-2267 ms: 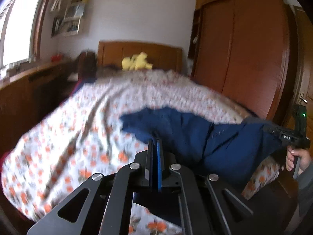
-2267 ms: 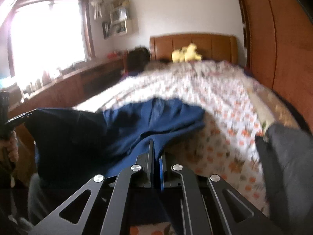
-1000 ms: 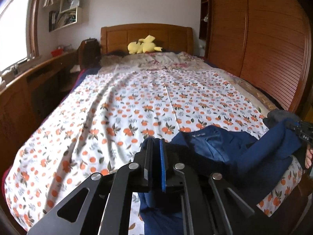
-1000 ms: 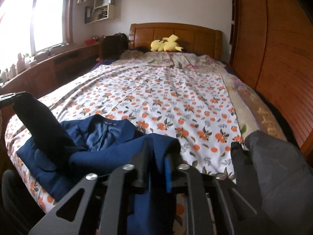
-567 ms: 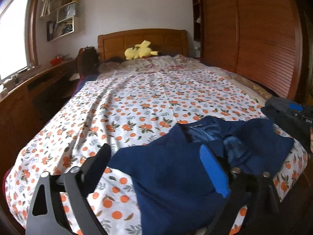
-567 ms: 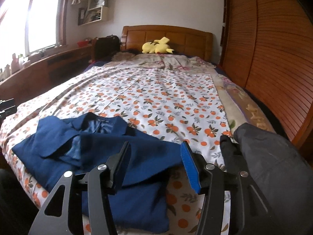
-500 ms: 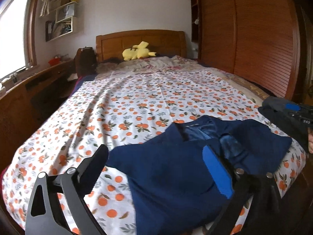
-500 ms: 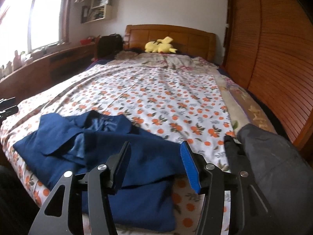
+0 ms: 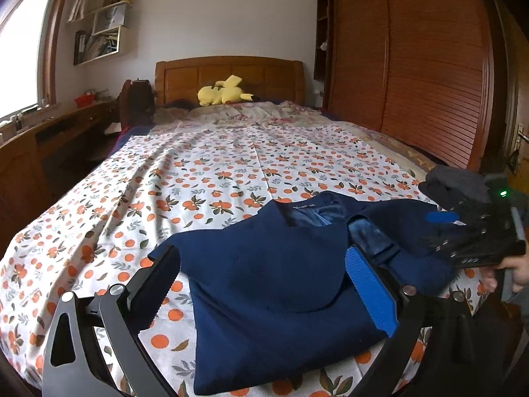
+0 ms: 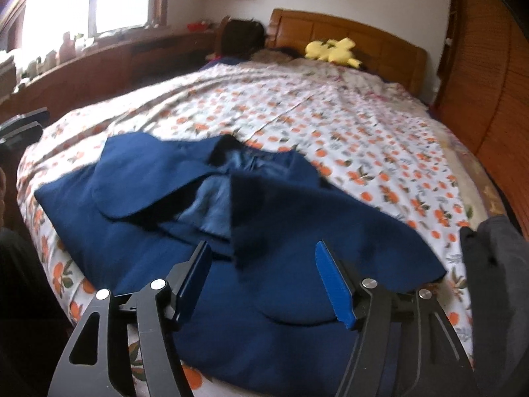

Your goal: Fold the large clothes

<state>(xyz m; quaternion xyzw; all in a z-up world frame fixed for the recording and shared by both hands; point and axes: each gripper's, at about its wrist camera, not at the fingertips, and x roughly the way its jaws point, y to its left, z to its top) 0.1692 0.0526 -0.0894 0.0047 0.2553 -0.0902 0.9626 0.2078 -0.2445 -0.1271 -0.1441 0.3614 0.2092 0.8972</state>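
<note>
A navy jacket (image 9: 264,284) lies flat on the near end of the bed, lapels up and its lighter lining showing at the collar (image 10: 215,195). My left gripper (image 9: 259,256) is open wide above the jacket's left half. Cloth lies under the fingers, but the pads do not press on it. My right gripper (image 10: 263,248) hovers over the jacket's right front panel (image 10: 314,231). Its jaws are opening, with the pads clear of the fabric. In the left wrist view the right gripper (image 9: 439,228) appears blurred at the right, held by a hand (image 9: 515,271).
The jacket rests on a white sheet with an orange print (image 9: 215,165). A dark grey garment (image 10: 496,281) lies at the bed's right corner. A yellow plush toy (image 9: 223,94) sits by the wooden headboard. A wardrobe (image 9: 413,66) stands on the right and a desk (image 9: 33,152) on the left.
Both grippers were shut on the jacket and have let go of it. The jacket has dropped flat onto the bed. The right gripper has swung down and tilted towards it.
</note>
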